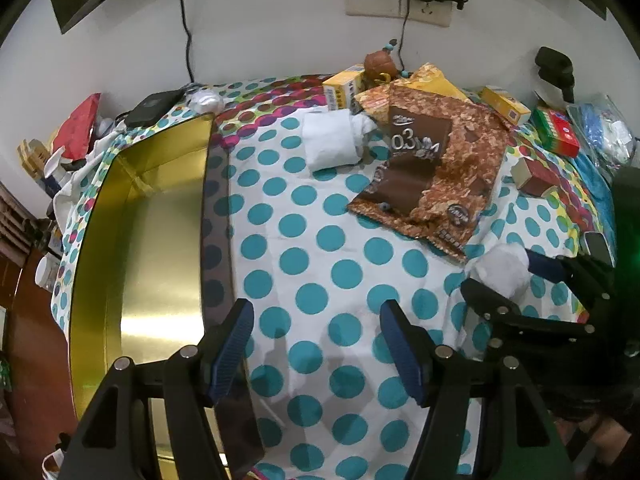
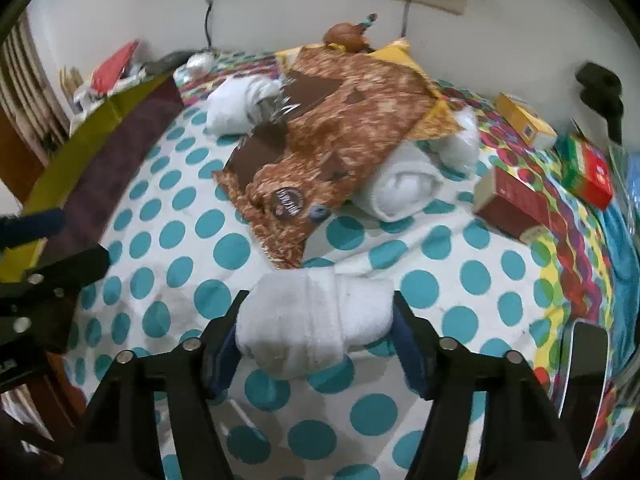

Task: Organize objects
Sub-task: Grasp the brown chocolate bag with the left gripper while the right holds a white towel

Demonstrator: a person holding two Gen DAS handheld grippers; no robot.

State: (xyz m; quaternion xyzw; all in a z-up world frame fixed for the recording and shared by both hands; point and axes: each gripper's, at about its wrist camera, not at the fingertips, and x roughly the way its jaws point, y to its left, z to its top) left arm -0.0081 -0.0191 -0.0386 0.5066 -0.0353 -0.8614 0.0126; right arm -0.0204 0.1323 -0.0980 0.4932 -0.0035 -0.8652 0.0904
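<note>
In the right wrist view a white rolled towel (image 2: 312, 324) sits between my right gripper's (image 2: 320, 300) fingers, both pads pressed against its ends, just above the polka-dot cloth (image 2: 440, 280). From the left wrist view the same towel (image 1: 500, 260) shows in the right gripper (image 1: 504, 280) at the right side. My left gripper (image 1: 318, 340) is open with nothing between its fingers, beside the open gold tin (image 1: 152, 260) on its left. Two more rolled towels (image 2: 400, 188) (image 2: 236, 108) lie by a brown snack bag (image 2: 328, 136).
Small boxes lie at the right: a dark red one (image 2: 516, 200), a yellow one (image 2: 524, 120), a red-green one (image 2: 588, 172). A phone (image 2: 584, 360) lies near the right edge. A wall with a socket (image 1: 396, 0) and cables backs the table.
</note>
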